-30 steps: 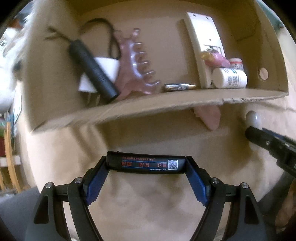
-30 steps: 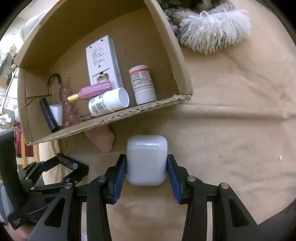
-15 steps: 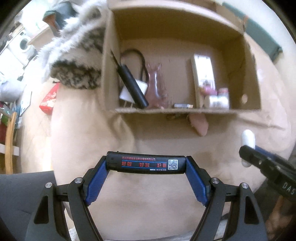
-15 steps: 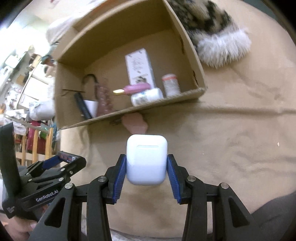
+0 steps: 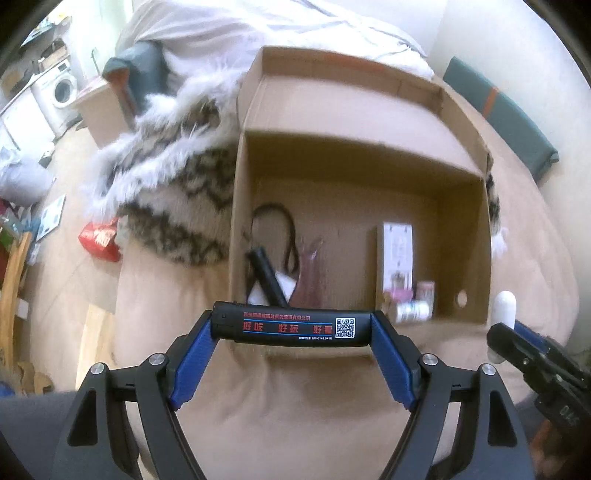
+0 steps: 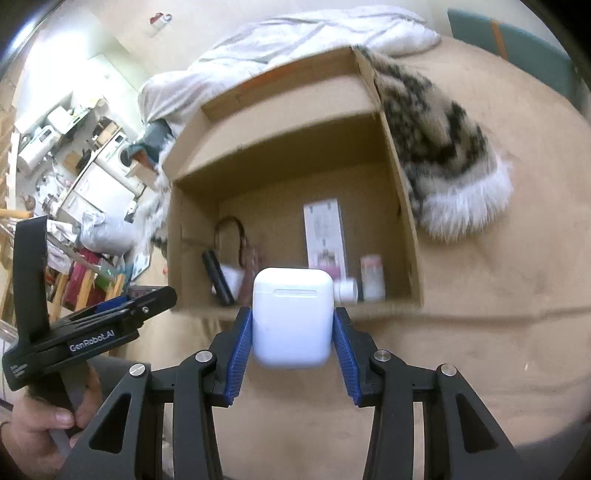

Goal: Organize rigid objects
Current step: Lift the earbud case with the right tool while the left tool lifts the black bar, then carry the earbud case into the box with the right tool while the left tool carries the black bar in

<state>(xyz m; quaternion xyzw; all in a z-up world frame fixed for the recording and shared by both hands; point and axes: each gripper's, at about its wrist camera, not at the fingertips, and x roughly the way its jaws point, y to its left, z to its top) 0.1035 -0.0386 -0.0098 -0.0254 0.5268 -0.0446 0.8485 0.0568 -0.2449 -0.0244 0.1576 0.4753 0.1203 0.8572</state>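
My left gripper [image 5: 291, 328] is shut on a black cylinder with red print [image 5: 291, 324], held crosswise above the beige cover. My right gripper [image 6: 293, 325] is shut on a white earbud case [image 6: 291, 317]; the case also shows in the left wrist view [image 5: 504, 308]. An open cardboard box [image 5: 369, 158] lies ahead of both grippers. Inside it are a black flashlight [image 5: 267, 278], a pink hair claw [image 5: 310, 273], a white flat device [image 5: 397, 254] and small bottles [image 5: 413, 310].
A furry patterned blanket [image 5: 170, 192] lies left of the box and shows right of it in the right wrist view [image 6: 443, 147]. White bedding [image 5: 258, 29] is behind. A red packet [image 5: 98, 240] lies at the bed's left edge. A washing machine [image 5: 62, 88] stands far left.
Both grippers have pulled back and risen away from the box, which now looks smaller and farther. Each still holds its object.
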